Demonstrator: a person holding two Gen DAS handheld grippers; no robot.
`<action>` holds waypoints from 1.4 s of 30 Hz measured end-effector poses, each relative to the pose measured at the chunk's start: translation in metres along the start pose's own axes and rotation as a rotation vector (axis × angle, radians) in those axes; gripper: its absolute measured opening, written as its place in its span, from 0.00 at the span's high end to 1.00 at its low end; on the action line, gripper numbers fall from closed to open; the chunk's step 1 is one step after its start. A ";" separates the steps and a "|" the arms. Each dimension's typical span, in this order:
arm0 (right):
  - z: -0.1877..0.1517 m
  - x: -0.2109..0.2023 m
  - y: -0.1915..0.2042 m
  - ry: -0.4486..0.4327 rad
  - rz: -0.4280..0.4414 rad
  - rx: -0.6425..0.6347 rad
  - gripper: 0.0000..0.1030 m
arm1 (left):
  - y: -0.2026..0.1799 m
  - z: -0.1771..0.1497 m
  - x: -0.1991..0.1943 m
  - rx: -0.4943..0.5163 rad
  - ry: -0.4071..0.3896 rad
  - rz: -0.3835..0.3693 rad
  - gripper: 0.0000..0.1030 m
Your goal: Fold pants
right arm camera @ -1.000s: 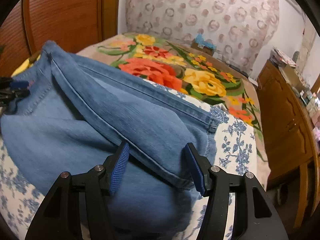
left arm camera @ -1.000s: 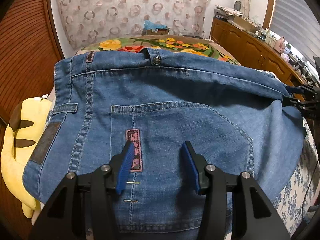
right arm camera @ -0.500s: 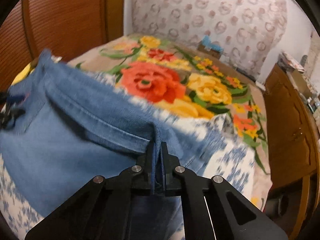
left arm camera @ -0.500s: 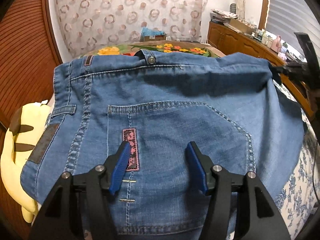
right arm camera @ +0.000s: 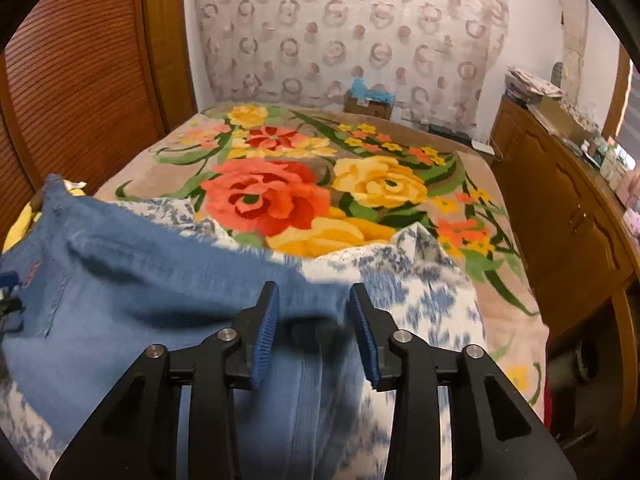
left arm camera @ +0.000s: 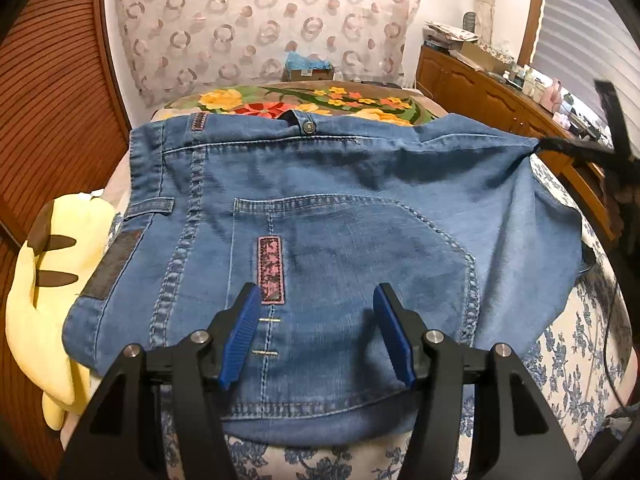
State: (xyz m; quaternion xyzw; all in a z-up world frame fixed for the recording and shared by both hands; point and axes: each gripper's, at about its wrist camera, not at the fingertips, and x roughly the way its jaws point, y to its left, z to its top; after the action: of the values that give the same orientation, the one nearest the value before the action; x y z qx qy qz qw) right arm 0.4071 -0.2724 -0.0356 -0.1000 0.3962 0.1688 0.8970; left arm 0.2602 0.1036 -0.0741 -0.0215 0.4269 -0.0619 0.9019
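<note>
My left claw (left arm camera: 316, 332) hung with its ribbed blue pads spread wide, gripping nothing, above the back pocket of the denim jeans (left arm camera: 340, 232). The jeans lay folded on the bed (right arm camera: 448, 304), near its foot edge, waistband and metal button (left arm camera: 308, 127) toward the far side, their long axis running left to right across my view. My right claw (right arm camera: 314, 322) stood part-open over the jeans' right end, the cloth lying loosely between its pads without being pinched; that frame was blurred, so I could not tell whether the pads touched the fabric. I judged the right claw nearer the free end, so the next fold would likely carry that end leftward. The denim looked heavy, with stiff double-stitched seams. Underneath lay a blue-flowered sheet (left arm camera: 580, 364) and a plush floral blanket (right arm camera: 304, 196); a yellow plush toy (left arm camera: 44, 280) sat at the left edge.
</note>
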 end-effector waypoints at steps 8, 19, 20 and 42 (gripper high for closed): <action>-0.061 -0.033 0.011 0.090 0.064 0.040 0.58 | -0.004 -0.008 -0.007 -0.004 -0.014 -0.013 0.43; -0.097 -0.032 0.016 0.162 0.120 0.089 0.67 | -0.009 -0.022 -0.013 -0.025 -0.008 -0.020 0.43; -0.098 -0.033 0.019 0.162 0.122 0.083 0.74 | -0.008 -0.023 -0.013 -0.029 -0.006 -0.020 0.43; -0.140 -0.087 0.029 0.086 0.091 0.173 0.70 | 0.025 -0.030 -0.032 -0.080 -0.045 0.034 0.43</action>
State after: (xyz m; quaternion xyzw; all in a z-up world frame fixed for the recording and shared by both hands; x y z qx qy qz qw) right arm 0.2470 -0.3090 -0.0653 -0.0113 0.4515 0.1704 0.8758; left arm 0.2191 0.1328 -0.0711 -0.0518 0.4089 -0.0291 0.9107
